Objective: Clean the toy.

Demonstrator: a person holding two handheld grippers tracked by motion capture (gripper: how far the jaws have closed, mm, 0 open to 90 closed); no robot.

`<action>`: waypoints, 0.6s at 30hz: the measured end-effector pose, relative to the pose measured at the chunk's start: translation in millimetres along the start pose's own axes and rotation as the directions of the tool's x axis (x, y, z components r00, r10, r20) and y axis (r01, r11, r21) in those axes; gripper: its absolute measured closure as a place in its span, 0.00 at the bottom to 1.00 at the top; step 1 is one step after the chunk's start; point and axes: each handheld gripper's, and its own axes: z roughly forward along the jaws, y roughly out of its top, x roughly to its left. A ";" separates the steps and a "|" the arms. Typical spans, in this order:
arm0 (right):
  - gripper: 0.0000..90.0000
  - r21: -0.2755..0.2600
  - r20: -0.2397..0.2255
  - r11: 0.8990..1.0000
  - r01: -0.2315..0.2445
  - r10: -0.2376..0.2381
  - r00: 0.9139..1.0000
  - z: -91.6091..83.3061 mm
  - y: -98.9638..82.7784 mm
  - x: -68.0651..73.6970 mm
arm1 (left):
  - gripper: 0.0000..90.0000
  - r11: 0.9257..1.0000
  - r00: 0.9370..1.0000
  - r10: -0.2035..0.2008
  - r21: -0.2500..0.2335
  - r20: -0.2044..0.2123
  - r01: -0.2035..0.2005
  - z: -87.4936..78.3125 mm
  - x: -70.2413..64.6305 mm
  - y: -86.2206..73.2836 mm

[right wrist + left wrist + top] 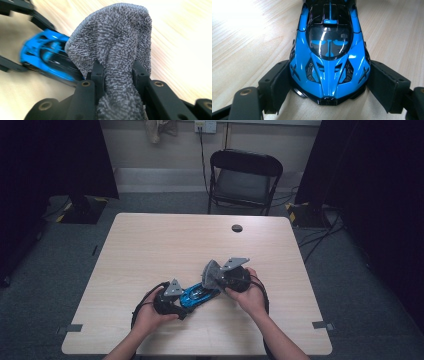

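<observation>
Clamping the blue toy car (329, 62), left claw (329, 82); right claw (117, 75) pinches grey cloth (115, 40).

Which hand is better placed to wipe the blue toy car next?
The right. The right gripper is shut on the grey cloth beside the blue toy car, while the left gripper clamps the car, steadying it on the table.

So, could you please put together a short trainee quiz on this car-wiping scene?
1. What does the right claw grip?
2. True or false: the left claw clamps the blue toy car by its sides.
3. The car rests on: A) the folding chair B) the wooden table C) the floor.

Key: 1. A grey cloth, bunched between its jaws. 2. True. 3. B.
</observation>
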 end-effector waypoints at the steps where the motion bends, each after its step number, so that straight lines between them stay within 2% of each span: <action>1: 0.78 -0.006 -0.010 1.000 0.003 -0.003 1.000 -1.1 1.7 2.8 | 0.23 1.000 1.000 -0.002 0.001 -0.002 0.002 0.1 0.0 0.1; 4: 0.78 -0.020 -0.029 0.999 0.028 -0.029 0.999 -1.2 7.2 11.9 | 0.19 1.000 1.000 -0.014 0.003 -0.007 0.014 -0.3 0.7 -0.6; 6: 0.78 -0.021 -0.042 0.999 0.041 -0.042 0.998 0.7 10.6 16.8 | 0.19 1.000 1.000 -0.006 0.007 -0.013 0.006 -2.1 1.8 -1.9; 9: 0.78 -0.032 -0.063 0.999 0.044 -0.046 0.997 4.3 14.2 23.2 | 0.19 1.000 1.000 -0.017 0.005 -0.010 0.017 -4.3 3.2 -4.0; 11: 0.78 -0.034 -0.076 0.998 0.047 -0.049 0.996 6.3 16.0 27.7 | 0.19 1.000 1.000 -0.007 0.011 -0.010 0.007 -5.4 2.1 -4.3; 18: 0.78 -0.040 -0.105 0.997 0.071 -0.075 0.992 9.7 22.1 40.8 | 0.21 1.000 1.000 -0.013 0.000 0.003 0.013 -6.5 1.2 -5.8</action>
